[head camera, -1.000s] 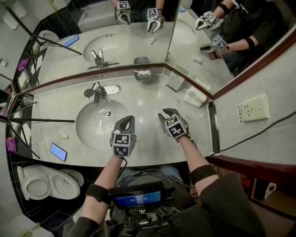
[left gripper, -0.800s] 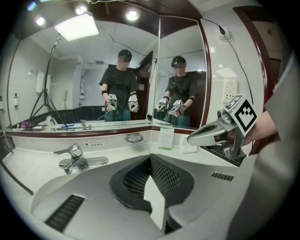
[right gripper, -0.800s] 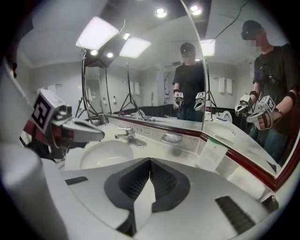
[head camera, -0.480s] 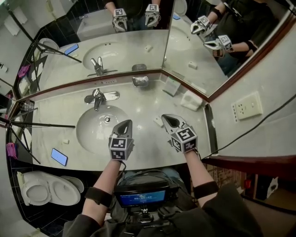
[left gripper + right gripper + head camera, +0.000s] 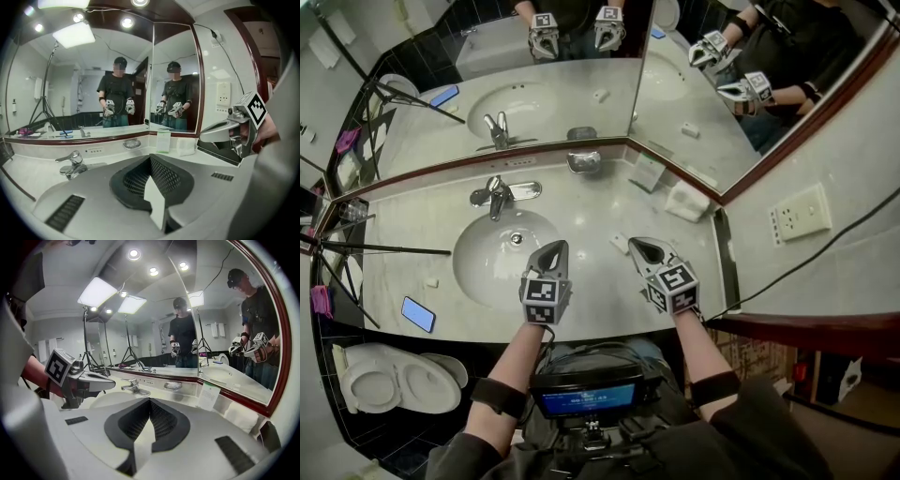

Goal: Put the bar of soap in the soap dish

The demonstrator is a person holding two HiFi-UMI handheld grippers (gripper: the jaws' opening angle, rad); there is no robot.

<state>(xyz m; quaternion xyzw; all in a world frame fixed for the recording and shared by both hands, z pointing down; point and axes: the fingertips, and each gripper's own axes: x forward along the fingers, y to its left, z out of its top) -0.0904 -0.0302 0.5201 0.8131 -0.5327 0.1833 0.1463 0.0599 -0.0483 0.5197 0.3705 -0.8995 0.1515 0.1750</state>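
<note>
The bar of soap, small and white, lies on the marble counter just left of my right gripper's tips. My right gripper is shut with nothing in it and hovers above the counter. My left gripper is also shut and empty, over the basin's near right rim. The metal soap dish sits at the back against the mirror, beyond both grippers and apart from them. Each gripper view shows the other gripper at its side.
A faucet stands behind the basin. A folded white towel and a small card sit in the back right corner. A phone lies at the front left. Tripod legs cross the counter's left side.
My right gripper has lifted and drawn back toward the front right, and its jaws have closed. The soap, hidden under it before, now shows on the counter. The left gripper has barely moved.
</note>
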